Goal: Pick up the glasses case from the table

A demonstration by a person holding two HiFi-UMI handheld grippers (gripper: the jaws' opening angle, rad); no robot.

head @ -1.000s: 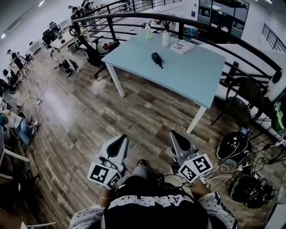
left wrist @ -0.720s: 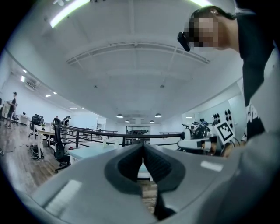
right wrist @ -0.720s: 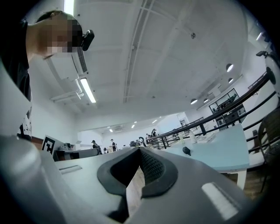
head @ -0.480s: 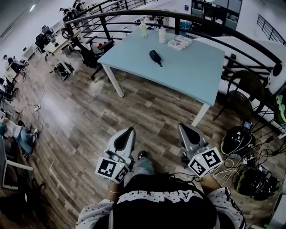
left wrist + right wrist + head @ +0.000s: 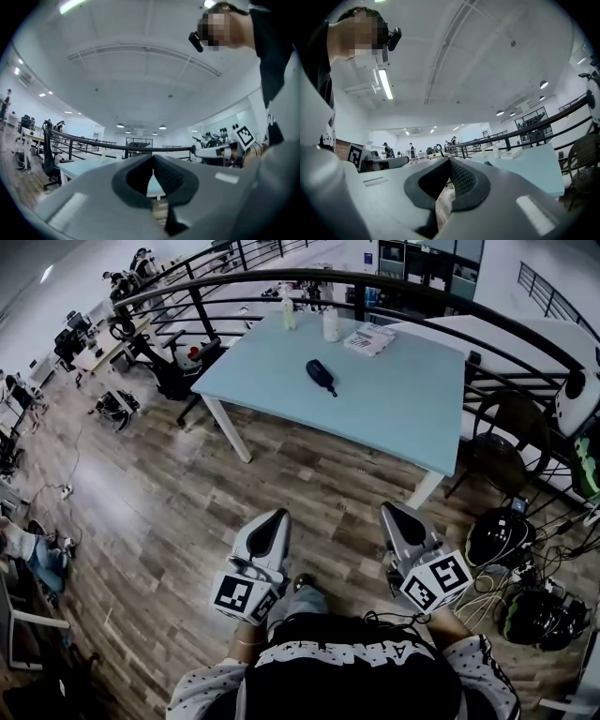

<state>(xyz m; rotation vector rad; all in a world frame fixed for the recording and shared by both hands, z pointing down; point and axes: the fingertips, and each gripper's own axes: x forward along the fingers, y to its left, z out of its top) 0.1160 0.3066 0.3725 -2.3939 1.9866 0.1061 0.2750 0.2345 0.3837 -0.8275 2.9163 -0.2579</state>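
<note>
The glasses case [image 5: 321, 375] is a small dark oval lying on the light blue table [image 5: 403, 409], toward its far left part. Both grippers are held level over the wooden floor, well short of the table. In the head view my left gripper [image 5: 275, 516] has its jaws together with nothing between them. My right gripper [image 5: 389, 509] is shut and empty too. In the right gripper view the case [image 5: 488, 163] is a tiny dark spot on the table [image 5: 525, 171] beyond the closed jaws. In the left gripper view the table [image 5: 84, 165] is ahead, and the case is hidden.
Two bottles [image 5: 330, 322] and a printed leaflet [image 5: 369, 338] stand at the table's far edge, in front of a curved black railing [image 5: 412, 287]. A dark chair [image 5: 502, 442] sits right of the table. Bags and cables [image 5: 506, 559] lie on the floor at right.
The table and case have drawn nearer and shifted a little left in the head view as the person walks toward them. Both grippers have moved forward, still shut.
</note>
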